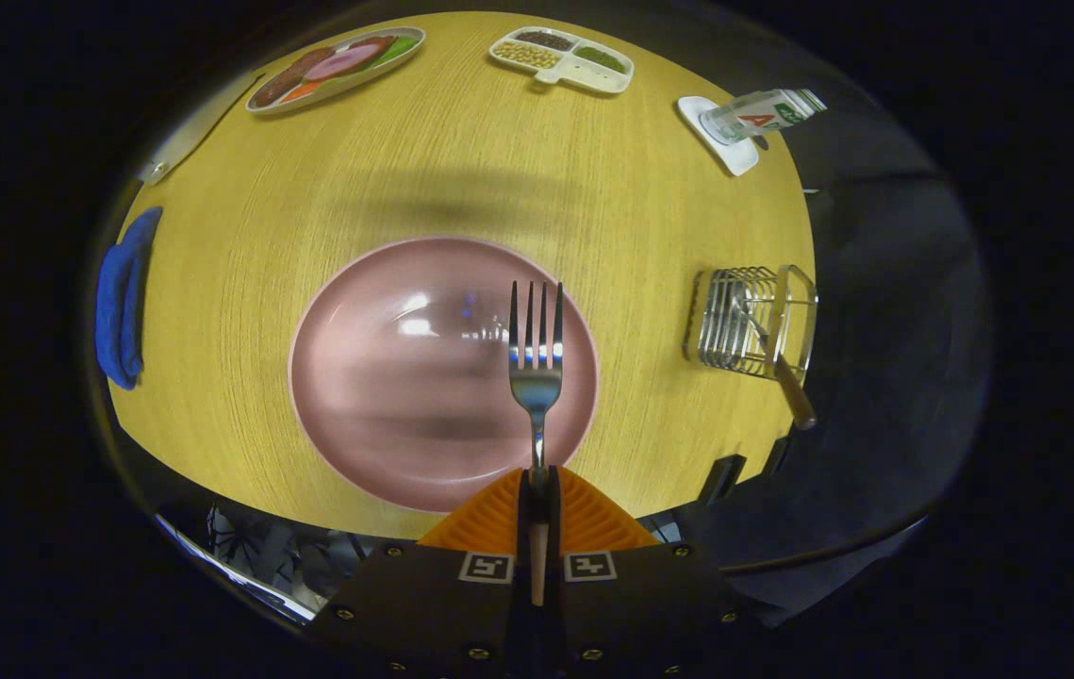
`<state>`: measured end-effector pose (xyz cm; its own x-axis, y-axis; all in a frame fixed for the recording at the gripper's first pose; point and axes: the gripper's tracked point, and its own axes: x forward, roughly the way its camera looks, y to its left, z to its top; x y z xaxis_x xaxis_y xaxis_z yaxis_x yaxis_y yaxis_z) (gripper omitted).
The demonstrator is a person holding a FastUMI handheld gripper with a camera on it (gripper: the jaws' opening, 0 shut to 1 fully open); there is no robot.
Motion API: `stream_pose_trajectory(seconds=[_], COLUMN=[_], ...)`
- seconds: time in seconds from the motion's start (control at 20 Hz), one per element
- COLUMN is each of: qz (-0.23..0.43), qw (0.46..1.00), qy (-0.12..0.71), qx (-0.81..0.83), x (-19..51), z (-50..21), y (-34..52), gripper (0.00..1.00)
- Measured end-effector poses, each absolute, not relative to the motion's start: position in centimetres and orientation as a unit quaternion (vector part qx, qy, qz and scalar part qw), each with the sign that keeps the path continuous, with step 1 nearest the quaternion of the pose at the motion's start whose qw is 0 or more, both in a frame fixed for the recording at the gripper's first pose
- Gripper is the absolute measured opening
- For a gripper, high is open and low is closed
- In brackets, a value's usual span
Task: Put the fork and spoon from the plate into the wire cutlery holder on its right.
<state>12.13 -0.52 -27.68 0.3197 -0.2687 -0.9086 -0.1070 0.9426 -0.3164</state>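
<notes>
My gripper is shut on the handle of a metal fork, whose tines point forward over the right part of the pink plate. The fork appears lifted above the plate. To the right of the plate stands the wire cutlery holder near the table's right edge. A utensil with a brown handle sits in the holder, its handle sticking out toward me; its head is hidden among the wires.
On the round wooden table, a blue cloth lies at the left edge. Beyond the plate are an oval dish of food, a divided white tray, and a bottle lying on a white coaster.
</notes>
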Motion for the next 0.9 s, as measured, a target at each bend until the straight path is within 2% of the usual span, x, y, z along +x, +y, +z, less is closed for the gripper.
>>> stream_pose_trajectory(seconds=[0.6,0.9], qz=[-0.148,-0.162], qw=[0.792,0.774], qy=[0.583,0.606], qx=[-0.108,-0.083], x=[13.2,13.8], z=[-18.4,-19.1], y=[-11.8,-17.4], gripper=[0.05,0.05])
